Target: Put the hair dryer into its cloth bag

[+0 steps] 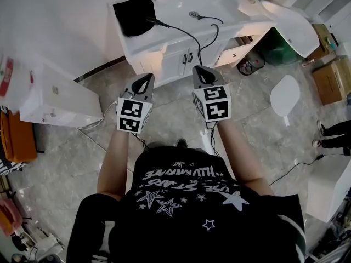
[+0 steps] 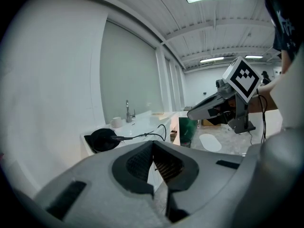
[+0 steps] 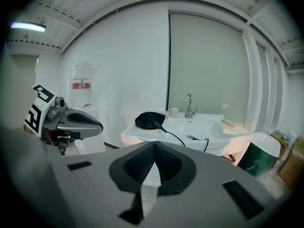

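Note:
A black cloth bag [image 1: 133, 14] lies on the left end of a white vanity counter [image 1: 170, 29]; it also shows in the left gripper view [image 2: 100, 139] and the right gripper view [image 3: 147, 119]. A black handle [image 1: 155, 21] sticks out from the bag's right edge, and its black cord [image 1: 193, 37] trails over the counter front. Whether the dryer's body is inside the bag I cannot tell. My left gripper [image 1: 147, 80] and right gripper [image 1: 198, 71] hover side by side in front of the vanity, short of the counter. Both are shut and empty [image 2: 153, 144] [image 3: 154, 144].
A sink basin [image 1: 211, 7] with a faucet [image 3: 189, 104] and a white cup [image 3: 174, 112] sits on the counter. A green bin [image 1: 278, 48] and cardboard boxes [image 1: 330, 80] stand at the right. A white cabinet [image 1: 55, 97] stands at the left. A white oval mat [image 1: 285, 95] lies on the floor.

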### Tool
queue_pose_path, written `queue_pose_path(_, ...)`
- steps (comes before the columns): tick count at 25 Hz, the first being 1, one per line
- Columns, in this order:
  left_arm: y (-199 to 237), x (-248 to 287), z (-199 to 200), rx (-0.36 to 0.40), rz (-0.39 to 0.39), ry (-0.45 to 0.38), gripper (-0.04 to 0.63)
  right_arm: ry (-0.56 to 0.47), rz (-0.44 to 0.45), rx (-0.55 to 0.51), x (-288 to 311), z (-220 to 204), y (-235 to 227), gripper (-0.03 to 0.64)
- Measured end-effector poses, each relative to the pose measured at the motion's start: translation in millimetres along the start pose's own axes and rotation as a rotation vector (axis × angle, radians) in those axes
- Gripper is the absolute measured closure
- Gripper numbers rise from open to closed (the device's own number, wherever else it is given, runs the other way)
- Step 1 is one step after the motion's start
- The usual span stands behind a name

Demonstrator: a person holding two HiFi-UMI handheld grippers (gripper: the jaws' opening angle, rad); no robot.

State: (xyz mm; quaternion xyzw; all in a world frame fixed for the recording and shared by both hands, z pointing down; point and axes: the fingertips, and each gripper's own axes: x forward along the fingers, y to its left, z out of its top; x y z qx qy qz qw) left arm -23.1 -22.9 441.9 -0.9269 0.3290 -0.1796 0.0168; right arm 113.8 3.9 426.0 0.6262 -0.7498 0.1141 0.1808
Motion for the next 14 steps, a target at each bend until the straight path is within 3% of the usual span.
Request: queue_pose_path(14, 57.2, -25.1, -19.4, -0.047, -0.077, -0.003, 0.586, 0.037, -0.069, 0.036, 24.7, 15.4, 50.3, 0.611)
